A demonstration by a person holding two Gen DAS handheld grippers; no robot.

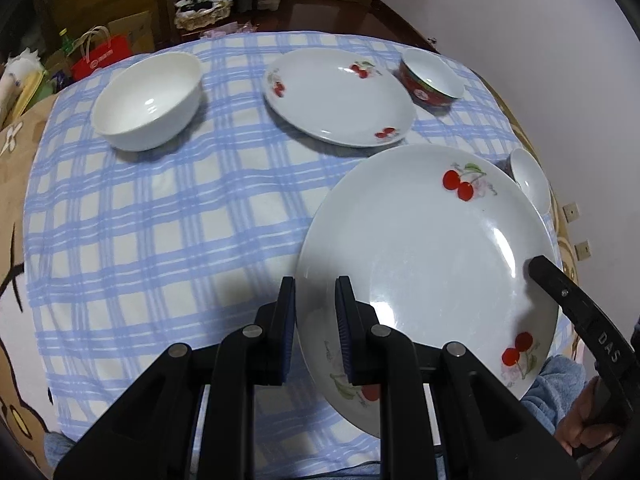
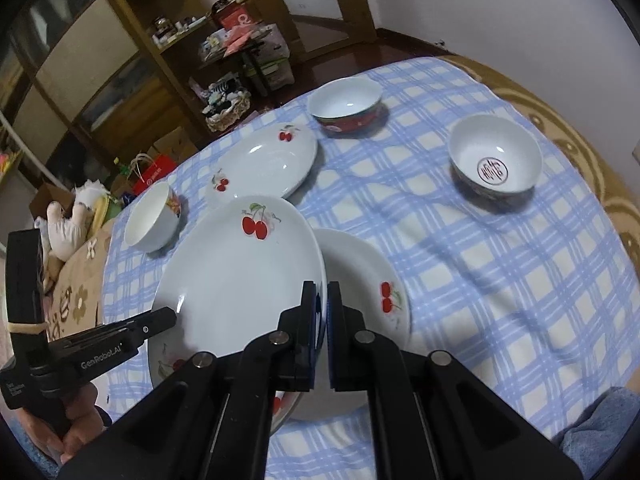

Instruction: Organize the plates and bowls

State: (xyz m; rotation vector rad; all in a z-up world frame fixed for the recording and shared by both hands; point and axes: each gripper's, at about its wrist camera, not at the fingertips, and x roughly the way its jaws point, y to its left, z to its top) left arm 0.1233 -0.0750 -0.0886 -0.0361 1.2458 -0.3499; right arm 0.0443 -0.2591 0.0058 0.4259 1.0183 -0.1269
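Both grippers hold one white cherry plate (image 1: pixel 432 264) above the checked cloth. My left gripper (image 1: pixel 315 284) is shut on its left rim. My right gripper (image 2: pixel 321 290) is shut on its right rim (image 2: pixel 320 264). The held plate (image 2: pixel 236 280) hangs over a second cherry plate (image 2: pixel 360 276) lying on the cloth. A third cherry plate (image 1: pixel 340 96) (image 2: pixel 266 162) lies farther back. A plain white bowl (image 1: pixel 148 100) (image 2: pixel 150 218) stands at the left. A red bowl (image 1: pixel 432 76) (image 2: pixel 346 106) stands at the back. A dark-patterned bowl (image 2: pixel 496 162) (image 1: pixel 532 180) stands at the right.
The blue checked cloth (image 1: pixel 160 240) covers a table with a brown patterned cover (image 2: pixel 580 132) under it. A wooden shelf unit (image 2: pixel 132 60) with clutter, a basket (image 1: pixel 204 10) and a red bag (image 1: pixel 102 56) stand beyond the table's far edge. A white wall (image 1: pixel 520 20) is at the right.
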